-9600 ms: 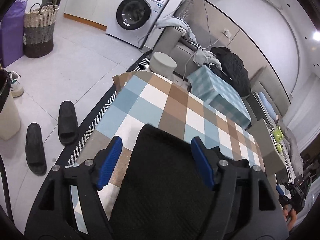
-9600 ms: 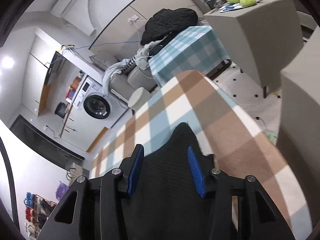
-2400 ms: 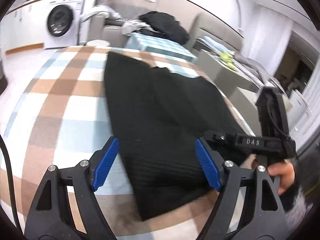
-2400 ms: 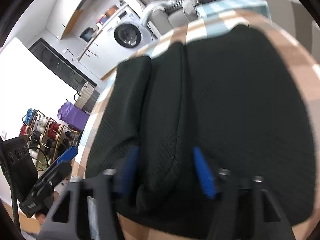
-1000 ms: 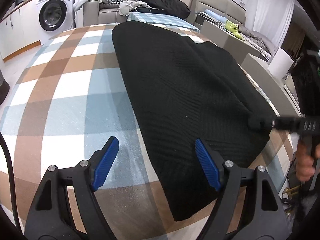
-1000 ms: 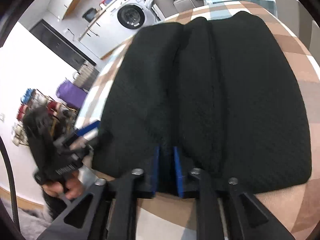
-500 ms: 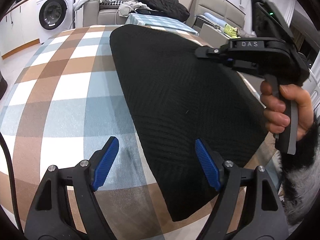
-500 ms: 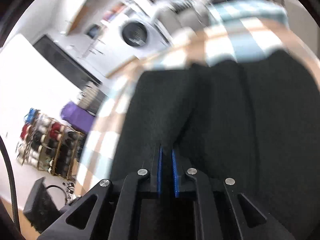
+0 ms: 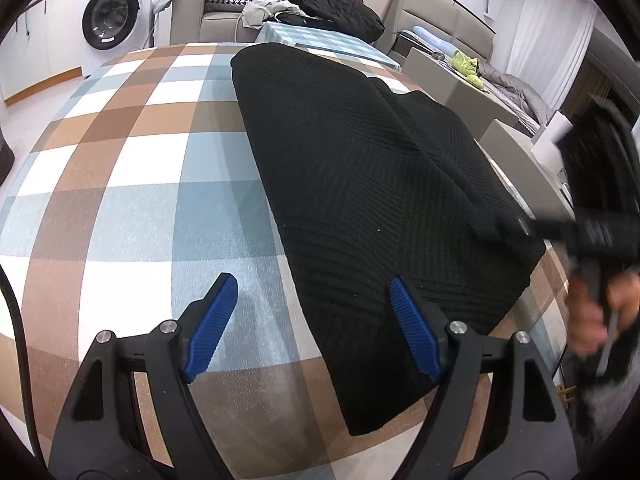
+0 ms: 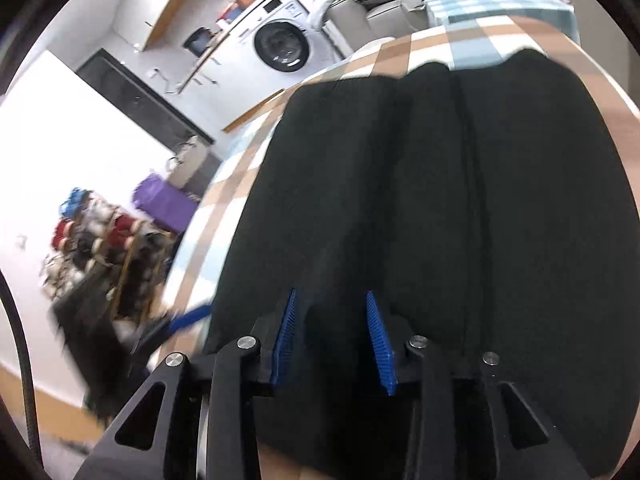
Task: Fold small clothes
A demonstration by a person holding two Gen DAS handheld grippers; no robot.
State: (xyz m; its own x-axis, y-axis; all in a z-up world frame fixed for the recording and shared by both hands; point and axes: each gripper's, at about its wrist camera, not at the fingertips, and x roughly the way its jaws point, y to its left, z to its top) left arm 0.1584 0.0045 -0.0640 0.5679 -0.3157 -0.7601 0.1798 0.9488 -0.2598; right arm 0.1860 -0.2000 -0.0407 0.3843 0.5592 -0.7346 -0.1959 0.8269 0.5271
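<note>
A black knit garment (image 9: 360, 168) lies flat on the checked tablecloth (image 9: 120, 168), folded lengthwise with a seam down the middle. My left gripper (image 9: 308, 320) is open and empty, low over the cloth at the garment's near left edge. My right gripper (image 10: 332, 336) is open over the near edge of the garment (image 10: 460, 208), with nothing between its blue pads. The right gripper also shows blurred in the left wrist view (image 9: 592, 232), at the garment's right edge.
A washing machine (image 9: 108, 20) stands at the back left. A sofa with piled clothes (image 9: 320, 0) and a small checked table (image 9: 320, 40) stand behind the table. A grey side table (image 9: 460, 80) stands at the right. A rack of spools (image 10: 100, 248) stands beside the table.
My right gripper was shut on a fold of the garment and has opened and let it go. It has dropped back to the garment's near right edge. My left gripper has barely moved.
</note>
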